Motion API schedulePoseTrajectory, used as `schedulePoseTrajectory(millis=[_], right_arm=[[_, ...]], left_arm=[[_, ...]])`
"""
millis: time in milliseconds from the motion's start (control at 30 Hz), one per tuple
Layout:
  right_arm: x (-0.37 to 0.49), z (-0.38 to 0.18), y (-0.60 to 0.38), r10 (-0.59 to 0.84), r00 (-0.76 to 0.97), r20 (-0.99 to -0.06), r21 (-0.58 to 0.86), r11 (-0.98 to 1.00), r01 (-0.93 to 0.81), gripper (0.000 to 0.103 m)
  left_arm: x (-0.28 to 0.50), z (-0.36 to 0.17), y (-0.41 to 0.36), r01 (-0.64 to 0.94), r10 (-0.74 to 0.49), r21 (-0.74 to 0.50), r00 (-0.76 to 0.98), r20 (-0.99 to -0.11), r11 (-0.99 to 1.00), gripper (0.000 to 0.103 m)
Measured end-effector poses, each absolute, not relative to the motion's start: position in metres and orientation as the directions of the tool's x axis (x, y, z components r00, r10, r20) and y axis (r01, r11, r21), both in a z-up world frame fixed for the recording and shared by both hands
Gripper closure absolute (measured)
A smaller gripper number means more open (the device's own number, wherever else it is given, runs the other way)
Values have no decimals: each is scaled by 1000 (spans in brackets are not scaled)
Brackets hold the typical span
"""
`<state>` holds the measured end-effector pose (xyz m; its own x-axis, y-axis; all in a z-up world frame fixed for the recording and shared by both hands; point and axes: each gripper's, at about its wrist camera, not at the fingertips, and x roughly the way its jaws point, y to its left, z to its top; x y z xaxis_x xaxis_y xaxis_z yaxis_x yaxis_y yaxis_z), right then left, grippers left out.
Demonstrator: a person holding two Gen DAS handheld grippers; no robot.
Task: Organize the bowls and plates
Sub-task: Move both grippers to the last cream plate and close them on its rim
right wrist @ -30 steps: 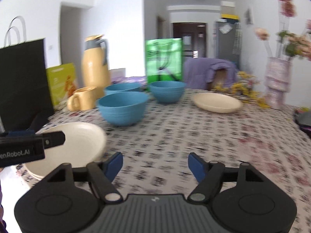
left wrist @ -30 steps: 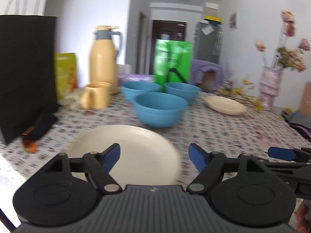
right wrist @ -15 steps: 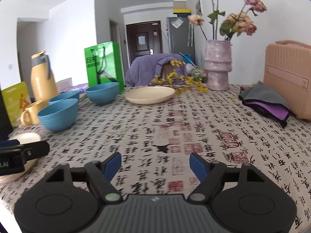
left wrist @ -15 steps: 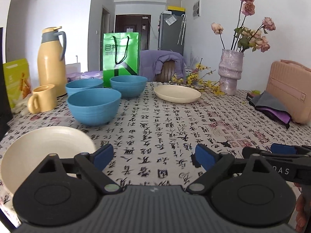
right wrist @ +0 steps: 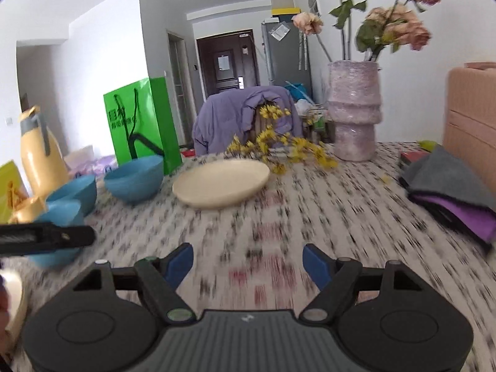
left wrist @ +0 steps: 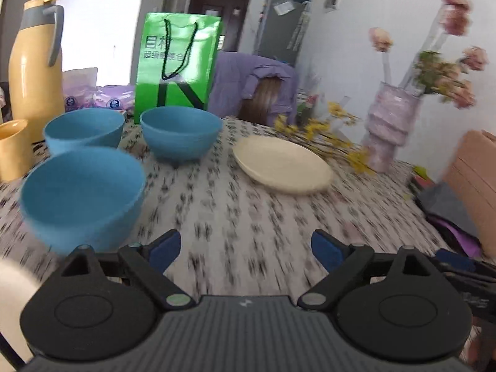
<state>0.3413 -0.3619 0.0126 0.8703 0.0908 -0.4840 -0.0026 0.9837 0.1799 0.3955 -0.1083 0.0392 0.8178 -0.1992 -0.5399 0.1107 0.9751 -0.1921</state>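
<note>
Three blue bowls stand on the patterned tablecloth: a near one (left wrist: pixel 82 197), a far left one (left wrist: pixel 83 130) and a far middle one (left wrist: pixel 181 136). A cream plate (left wrist: pixel 282 164) lies further right; it also shows in the right wrist view (right wrist: pixel 221 183). A second cream plate (left wrist: pixel 12 282) shows at the left edge. My left gripper (left wrist: pixel 246 249) is open and empty, just right of the near bowl. My right gripper (right wrist: pixel 248 260) is open and empty over bare cloth, in front of the far plate.
A yellow thermos (left wrist: pixel 32 65), a yellow mug (left wrist: pixel 12 148) and a green bag (left wrist: pixel 176 65) stand at the back left. A pink vase with flowers (right wrist: pixel 355 108) stands at the back right. Folded grey and purple cloths (right wrist: pixel 449 192) and a pink case (right wrist: pixel 471 117) lie at the right.
Both grippers have moved forward over the table; the bowls and the far plate look closer. The near cream plate has slid out to the left edge of both views. Both stay open.
</note>
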Motion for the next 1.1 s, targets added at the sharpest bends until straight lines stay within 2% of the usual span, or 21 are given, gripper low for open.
schedulePoseTrajectory(millis=[133, 233, 300, 367, 433, 500, 533, 633, 667, 700, 800, 867, 1100], right_arm=[[412, 19, -372, 132, 866, -481, 209, 977, -33, 26], [468, 18, -379, 149, 860, -488, 234, 972, -35, 28], [508, 11, -381, 150, 844, -515, 243, 970, -24, 34], [542, 0, -384, 144, 829, -540, 248, 969, -7, 37], [567, -13, -388, 141, 818, -557, 273, 962, 20, 41], [586, -26, -390, 126, 811, -571, 275, 960, 44, 48], [594, -31, -390, 121, 808, -576, 271, 961, 50, 49], [610, -44, -391, 124, 798, -590, 276, 960, 55, 63], [613, -46, -391, 129, 796, -591, 278, 959, 52, 70], [617, -48, -391, 133, 795, -592, 278, 959, 47, 81], [623, -55, -390, 120, 793, -597, 254, 966, 45, 87], [626, -59, -389, 121, 788, -604, 249, 968, 42, 91], [609, -56, -389, 134, 790, -598, 243, 970, 19, 91]], left_arm=[[469, 35, -113, 79, -213, -251, 798, -564, 965, 13], [521, 27, -113, 30, -240, -345, 776, -583, 938, 24], [549, 18, -117, 1, -243, -377, 767, -594, 926, 32], [573, 9, -124, -41, -213, -367, 753, -623, 929, 40], [591, -1, -130, -66, -189, -353, 746, -639, 933, 43], [601, -9, -134, -81, -156, -325, 752, -640, 942, 51], [606, -12, -135, -92, -139, -312, 752, -644, 945, 52], [612, -19, -139, -86, -144, -315, 755, -640, 945, 54], [615, -21, -141, -81, -146, -311, 753, -642, 947, 61], [616, -22, -143, -66, -154, -306, 752, -641, 950, 73], [623, -26, -146, -51, -161, -295, 743, -649, 954, 86], [625, -28, -145, -62, -158, -305, 747, -646, 950, 87], [605, -18, -143, -59, -168, -313, 744, -647, 948, 89]])
